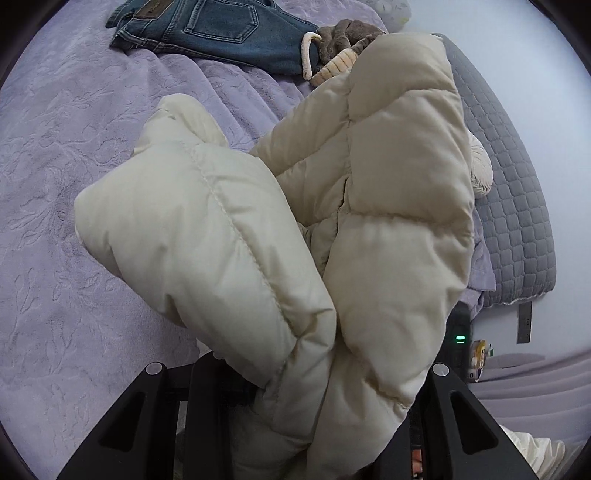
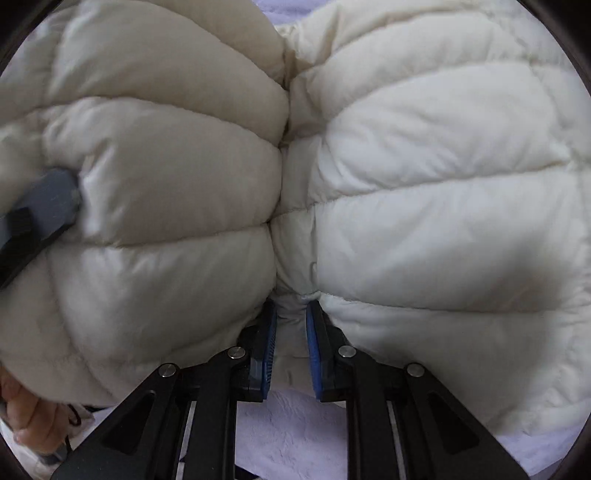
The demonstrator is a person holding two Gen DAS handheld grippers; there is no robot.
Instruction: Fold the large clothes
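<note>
Gripping: right tongs (image 2: 290,332) pinch a fold of the cream puffer jacket (image 2: 424,192) between blue pads (image 2: 314,354).
Left tongs (image 1: 295,424): fingertips buried under the jacket (image 1: 295,229), fabric bunched between the arms; clamped on it as far as shows.
Jacket place: lifted, billowing over the lilac bedspread (image 1: 74,184).
Beyond: jeans (image 1: 218,33) and a brown garment (image 1: 343,37) on the bed.

Lavender embossed bedspread (image 1: 66,192), grey quilted headboard (image 1: 517,206), pale wall (image 1: 498,22)
</note>
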